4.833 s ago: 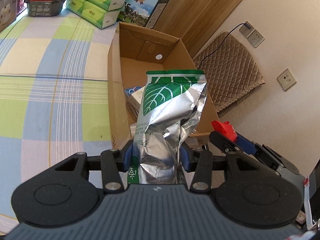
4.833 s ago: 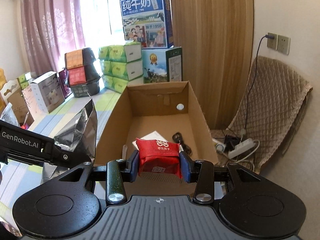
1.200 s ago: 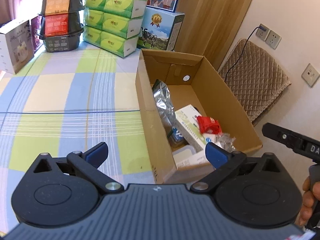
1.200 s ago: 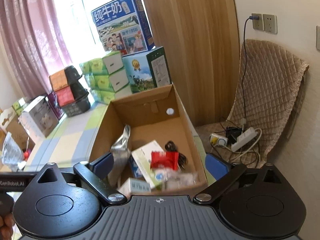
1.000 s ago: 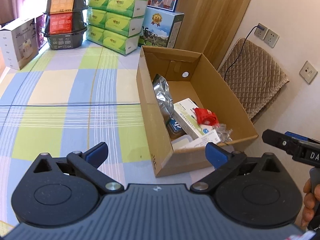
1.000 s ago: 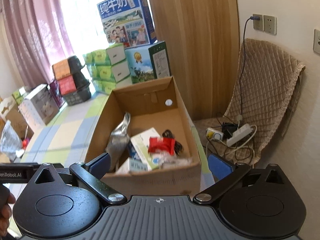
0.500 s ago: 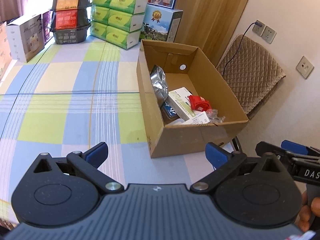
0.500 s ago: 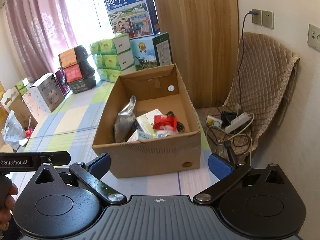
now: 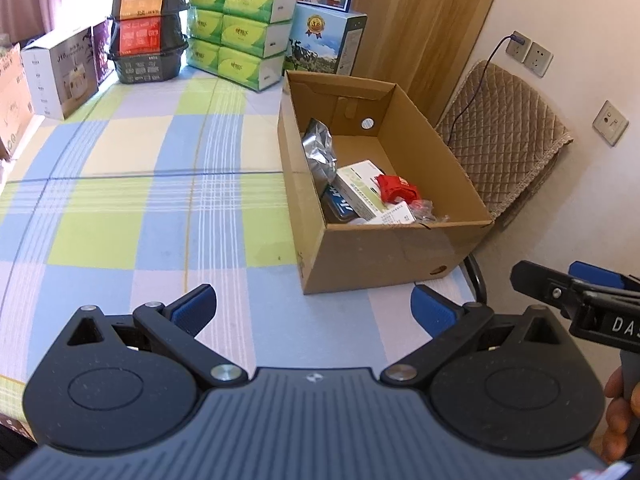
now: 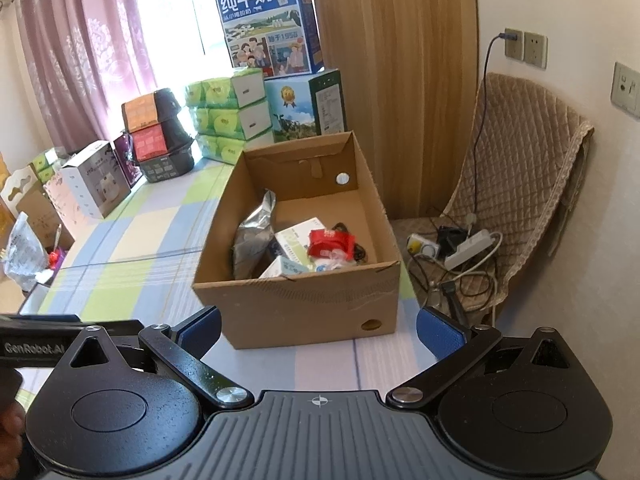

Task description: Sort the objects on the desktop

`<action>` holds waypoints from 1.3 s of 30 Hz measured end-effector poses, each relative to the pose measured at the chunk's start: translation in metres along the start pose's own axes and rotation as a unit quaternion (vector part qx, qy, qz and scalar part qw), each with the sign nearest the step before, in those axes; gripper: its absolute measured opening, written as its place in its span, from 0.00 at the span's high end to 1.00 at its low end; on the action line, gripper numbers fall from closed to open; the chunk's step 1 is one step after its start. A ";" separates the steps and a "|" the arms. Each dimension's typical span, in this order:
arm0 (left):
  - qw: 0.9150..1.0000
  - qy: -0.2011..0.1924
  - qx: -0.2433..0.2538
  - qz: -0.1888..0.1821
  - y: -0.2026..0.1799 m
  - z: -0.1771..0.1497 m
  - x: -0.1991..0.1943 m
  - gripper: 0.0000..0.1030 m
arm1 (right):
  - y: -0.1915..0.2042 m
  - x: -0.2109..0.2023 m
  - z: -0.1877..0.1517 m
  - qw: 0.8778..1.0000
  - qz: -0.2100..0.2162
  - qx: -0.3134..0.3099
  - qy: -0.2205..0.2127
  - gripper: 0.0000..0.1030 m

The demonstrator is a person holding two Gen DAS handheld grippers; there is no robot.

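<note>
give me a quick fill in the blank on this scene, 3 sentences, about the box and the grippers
1. The red packet lies inside the ____ box.
2. Both the left gripper and the right gripper have their jaws ____ and hold nothing.
3. The silver foil bag leans against the box's ____ wall, as seen from the grippers.

Missing words: cardboard; open; left

The blue carton (image 10: 269, 26) reads "纯牛奶", the left gripper (image 10: 40, 342) "GenRobot.AI", the white box (image 9: 60, 70) "J10".
</note>
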State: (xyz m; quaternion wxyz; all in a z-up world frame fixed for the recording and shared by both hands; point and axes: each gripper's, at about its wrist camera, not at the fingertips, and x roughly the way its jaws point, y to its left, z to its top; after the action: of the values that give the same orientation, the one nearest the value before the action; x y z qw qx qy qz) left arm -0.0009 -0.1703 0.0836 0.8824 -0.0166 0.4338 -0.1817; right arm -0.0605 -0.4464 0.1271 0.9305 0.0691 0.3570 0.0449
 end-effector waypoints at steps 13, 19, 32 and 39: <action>1.000 -0.006 0.009 0.009 -0.003 -0.008 -0.004 0.01 | 0.007 -0.007 -0.001 1.000 -0.003 -0.007 -0.005 0.02; 1.000 -0.010 0.013 0.012 -0.005 -0.009 -0.004 0.01 | 0.007 -0.008 -0.002 1.000 -0.005 -0.006 -0.005 0.02; 1.000 -0.015 0.026 0.010 -0.010 -0.009 -0.006 0.01 | 0.006 -0.009 -0.003 1.000 -0.008 -0.007 -0.006 0.02; 0.999 -0.024 0.037 0.011 -0.012 -0.008 -0.009 0.01 | 0.005 -0.010 -0.003 1.000 -0.009 -0.008 -0.007 0.02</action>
State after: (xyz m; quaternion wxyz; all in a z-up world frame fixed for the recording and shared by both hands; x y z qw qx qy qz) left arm -0.0155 -0.1778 0.0878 0.8947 0.0160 0.4053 -0.1873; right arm -0.0699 -0.4422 0.1321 0.9337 0.0584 0.3512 0.0390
